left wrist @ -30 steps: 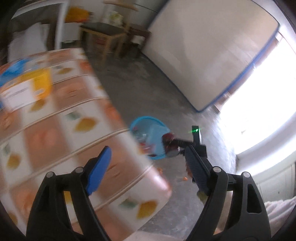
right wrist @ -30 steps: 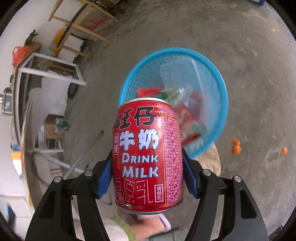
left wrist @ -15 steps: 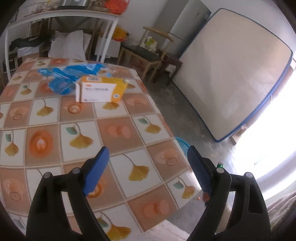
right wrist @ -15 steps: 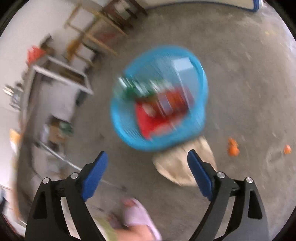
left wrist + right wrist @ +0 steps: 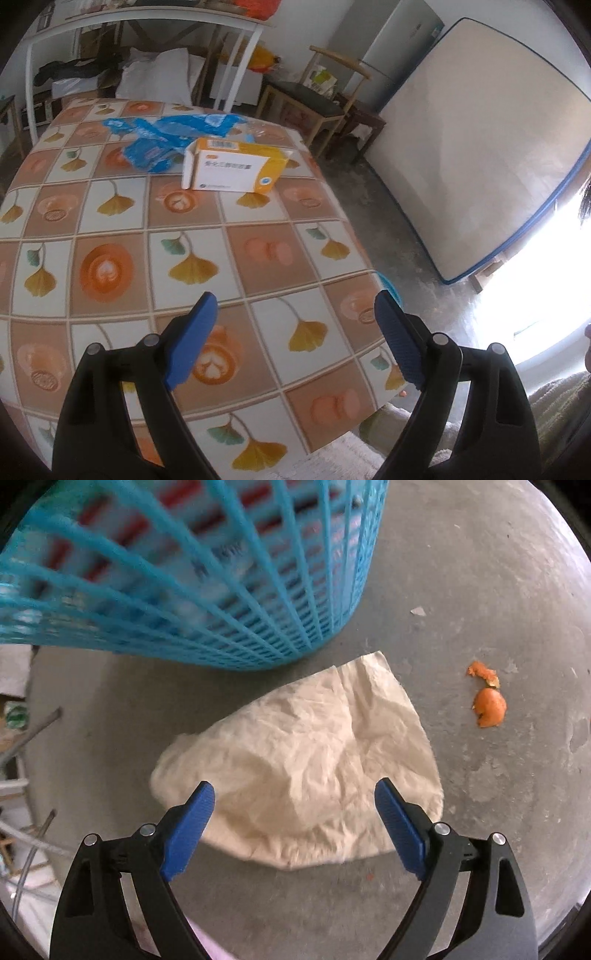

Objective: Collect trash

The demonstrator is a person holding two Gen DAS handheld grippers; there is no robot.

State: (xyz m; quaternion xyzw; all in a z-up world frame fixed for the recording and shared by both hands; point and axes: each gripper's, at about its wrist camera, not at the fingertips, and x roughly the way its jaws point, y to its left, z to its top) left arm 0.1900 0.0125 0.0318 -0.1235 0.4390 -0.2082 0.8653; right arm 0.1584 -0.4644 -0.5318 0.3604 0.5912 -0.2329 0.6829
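Blue-padded jaws of my right gripper (image 5: 295, 823) have just been opening and are standing spread, nothing between them, above a crumpled cream paper sheet (image 5: 306, 768) lying on the grey concrete floor (image 5: 480, 572) just beside the blue plastic mesh basket (image 5: 221, 590). Orange peel scraps (image 5: 487, 701) are lying near the sheet. My left gripper (image 5: 295, 339) is hanging spread and empty over the leaf-patterned tablecloth (image 5: 110, 229), where an orange-and-white cardboard box (image 5: 236, 170) is touching a crumpled blue plastic wrapper (image 5: 162, 136).

Left wrist view slants down over the surface (image 5: 192, 266); right wrist view looks steeply down, close above the floor (image 5: 498, 590); the basket (image 5: 221, 590) at twelve o'clock.
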